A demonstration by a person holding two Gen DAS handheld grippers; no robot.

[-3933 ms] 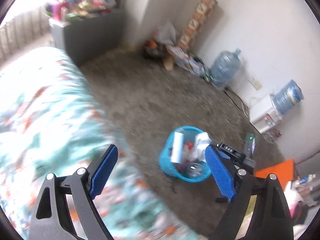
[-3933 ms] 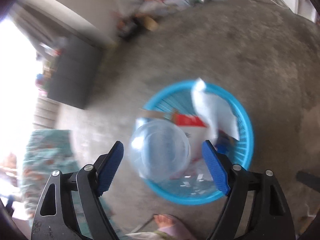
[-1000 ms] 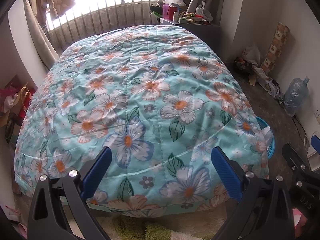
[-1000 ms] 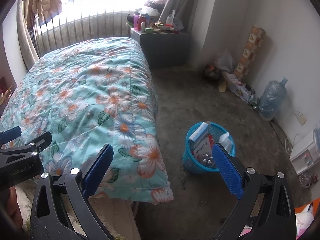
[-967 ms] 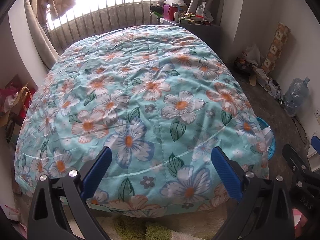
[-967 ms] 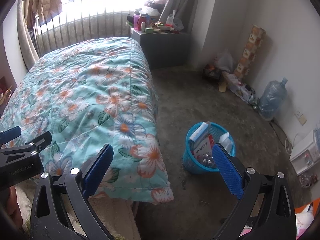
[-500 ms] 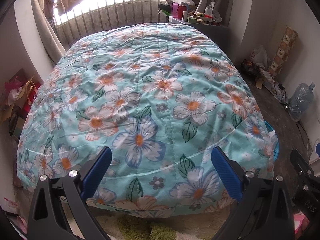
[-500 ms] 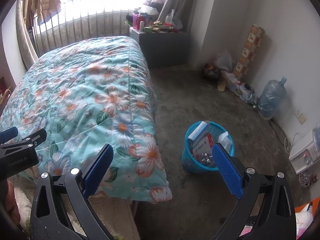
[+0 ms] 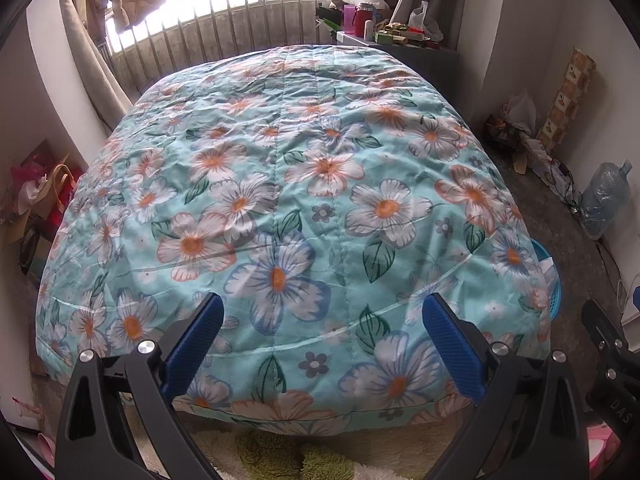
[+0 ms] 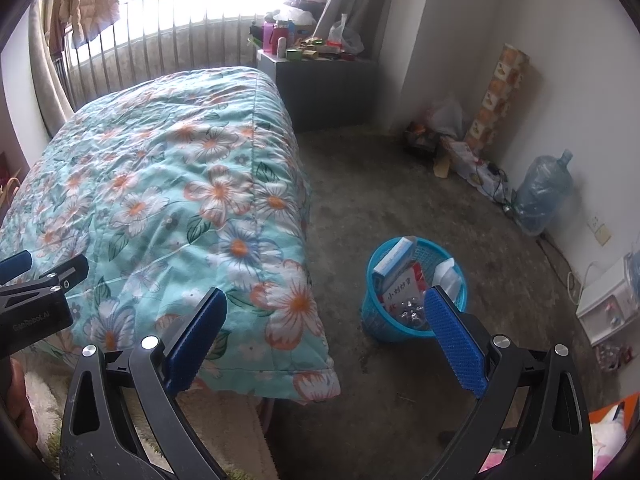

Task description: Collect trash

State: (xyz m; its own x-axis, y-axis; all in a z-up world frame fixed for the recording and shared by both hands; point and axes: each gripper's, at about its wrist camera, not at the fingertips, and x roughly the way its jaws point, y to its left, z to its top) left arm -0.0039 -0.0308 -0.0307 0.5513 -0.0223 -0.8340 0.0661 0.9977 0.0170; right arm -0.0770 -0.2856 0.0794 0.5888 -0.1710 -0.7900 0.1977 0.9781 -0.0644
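Note:
A blue trash basket [image 10: 376, 322] stands on the concrete floor beside the bed; it holds a white-and-blue box [image 10: 392, 261], a red-and-white carton, crumpled white paper and a clear plastic container. Its rim peeks out past the bed corner in the left wrist view [image 9: 554, 280]. My right gripper [image 10: 325, 336] is open and empty, held well above and back from the basket. My left gripper [image 9: 323, 342] is open and empty over the foot of the bed. No loose trash shows on the quilt.
A bed with a teal floral quilt [image 9: 296, 184] fills the left. A grey cabinet [image 10: 324, 92] with bottles stands by the barred window. Bags, a tall box [image 10: 500, 100] and a water jug [image 10: 542, 192] line the right wall. A shaggy rug [image 9: 280, 452] lies below.
About four seconds ago the right gripper hovered open over the basket with a clear container dropping in. Both grippers have since pulled back and up; in the last second they drift only slightly.

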